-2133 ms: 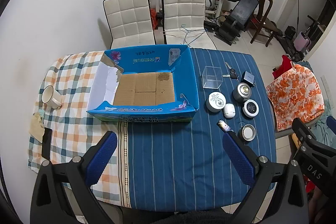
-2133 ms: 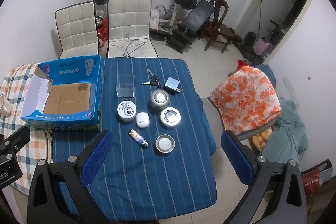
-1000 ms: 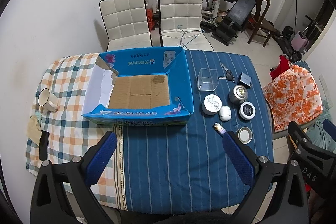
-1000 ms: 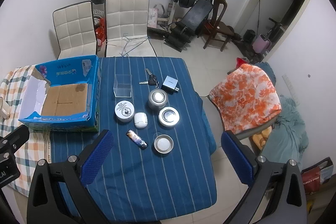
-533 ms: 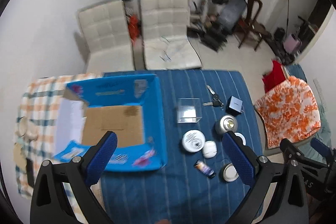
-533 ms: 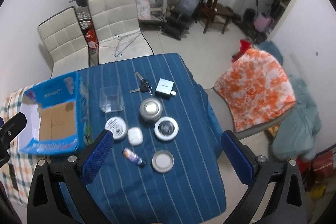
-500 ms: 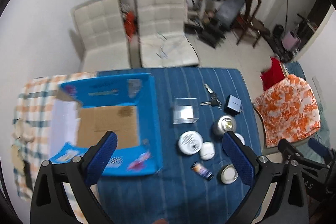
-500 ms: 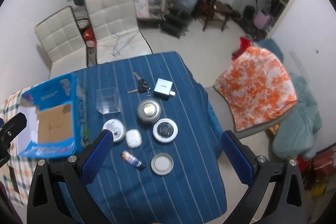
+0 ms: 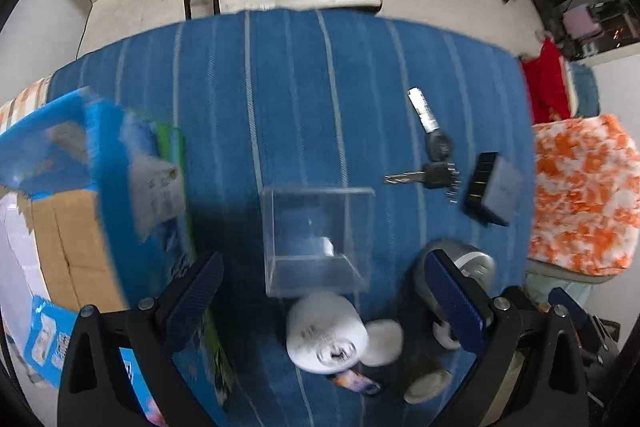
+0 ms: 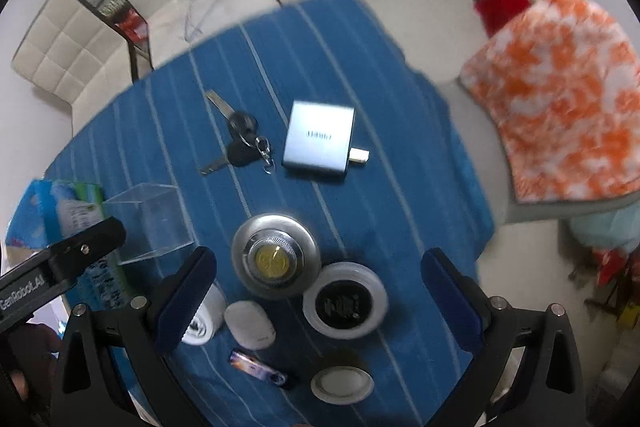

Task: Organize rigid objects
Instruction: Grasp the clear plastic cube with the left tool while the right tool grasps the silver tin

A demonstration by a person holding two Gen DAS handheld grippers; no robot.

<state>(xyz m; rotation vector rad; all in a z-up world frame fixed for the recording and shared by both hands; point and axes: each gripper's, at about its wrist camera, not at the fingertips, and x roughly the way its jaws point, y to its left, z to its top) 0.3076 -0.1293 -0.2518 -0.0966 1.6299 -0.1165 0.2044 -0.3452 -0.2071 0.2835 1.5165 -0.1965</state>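
Observation:
Small objects lie on a blue striped tablecloth (image 9: 304,79). My left gripper (image 9: 324,299) is open, just above a clear plastic box (image 9: 316,231), with a white round jar (image 9: 326,339) and a white oval case (image 9: 386,337) below it. My right gripper (image 10: 316,299) is open over a silver round tin (image 10: 276,259) and a white-rimmed black disc (image 10: 345,301). Keys (image 10: 240,143), a grey adapter (image 10: 318,139), a lighter (image 10: 260,367) and a lid (image 10: 342,385) lie around. The clear box also shows in the right wrist view (image 10: 150,223).
An open blue cardboard box (image 9: 80,195) stands at the left of the table. Two white padded chairs (image 10: 120,7) stand behind the table. An orange patterned cloth (image 10: 560,107) covers a seat at the right.
Both grippers have dropped from high above the table to close over the cluster of small objects. The left one shifted right from the blue box toward the clear box.

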